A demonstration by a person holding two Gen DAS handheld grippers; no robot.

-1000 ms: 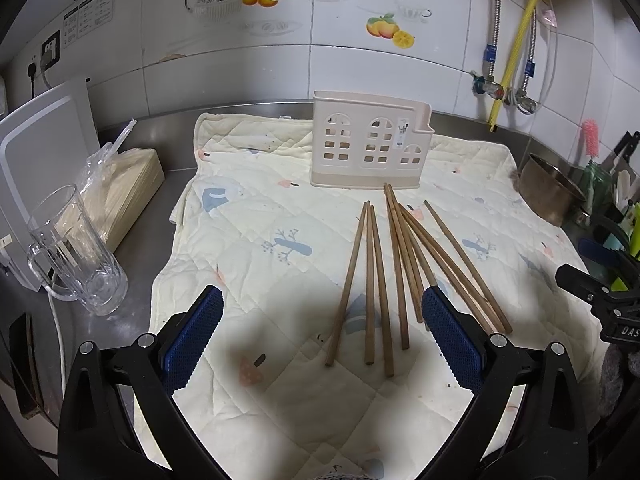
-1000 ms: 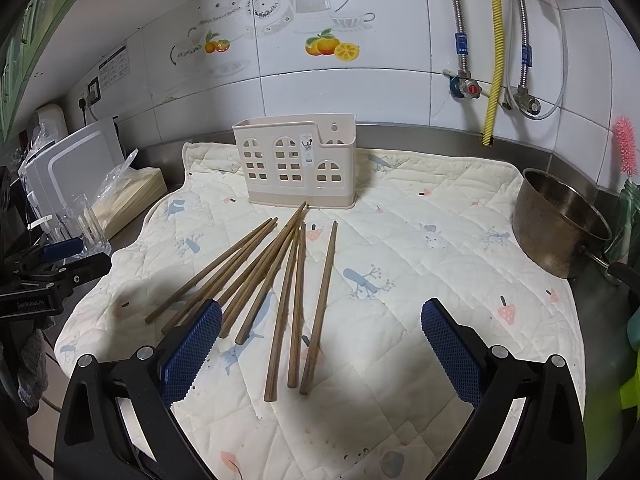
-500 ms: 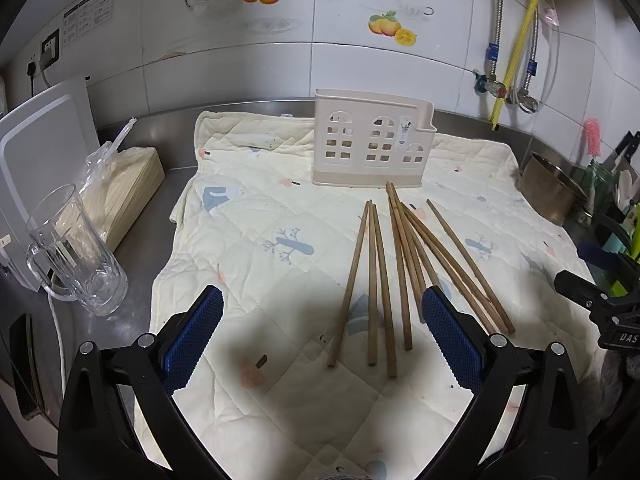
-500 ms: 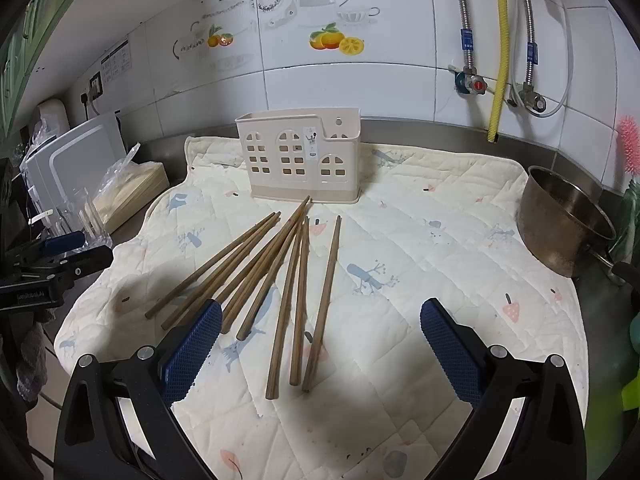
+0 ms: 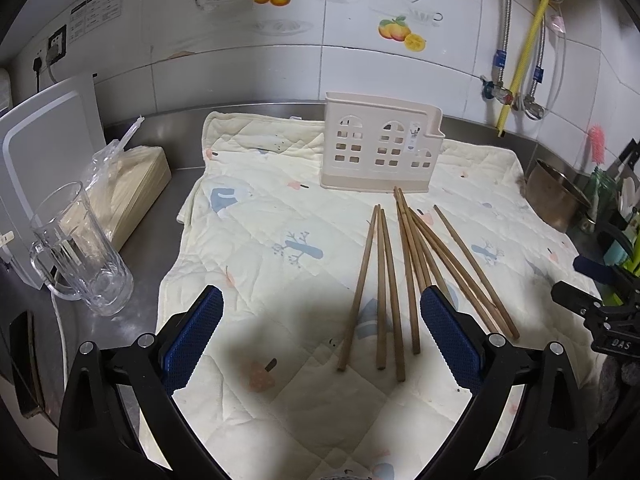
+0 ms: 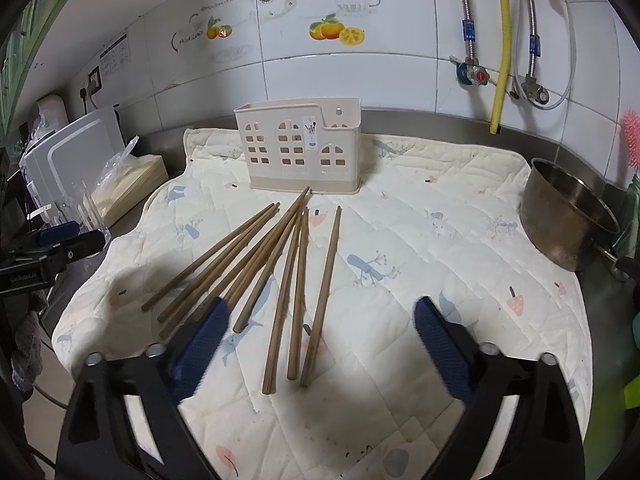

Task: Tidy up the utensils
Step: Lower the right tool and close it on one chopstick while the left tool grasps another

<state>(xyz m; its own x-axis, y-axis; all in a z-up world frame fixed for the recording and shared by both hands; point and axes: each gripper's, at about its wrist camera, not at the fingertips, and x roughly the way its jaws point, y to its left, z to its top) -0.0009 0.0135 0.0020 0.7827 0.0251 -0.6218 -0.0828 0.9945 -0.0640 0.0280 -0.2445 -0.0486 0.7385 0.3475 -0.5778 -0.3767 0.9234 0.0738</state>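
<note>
Steel counter (image 5: 160, 136) runs under everything we see, with white tiled wall (image 6: 380, 80) behind it. On it lies a cream quilted mat (image 5: 260, 220), printed with small trees and whales, and both views show it from opposite sides. Near the mat's far edge stands a beige plastic holder (image 5: 380, 148) with window-shaped cutouts, upright and with nothing sticking out of it. Our right view shows a metal pot (image 6: 568, 216) sitting large at the mat's right edge; in the left view it is only a small shape at the far right. Only our left view shows clearly the glass mug (image 5: 80, 248) on the bare counter left of the mat, with a white board (image 5: 44, 140) leaning behind it and a bagged stack of pale sheets (image 5: 132, 184) beside it.

Wooden chopsticks (image 5: 404, 272) lie loose on the mat in front of the holder, fanned out, their far tips close together just short of its base and their near ends spread apart.

Our left gripper (image 5: 320, 332) hovers above the mat with its blue pads (image 5: 196, 332) wide apart, holding nothing. Our right gripper (image 6: 320, 344) has its jaws closing, three chopstick ends lying between them, yet the pads (image 6: 440, 344) touch none.
</note>
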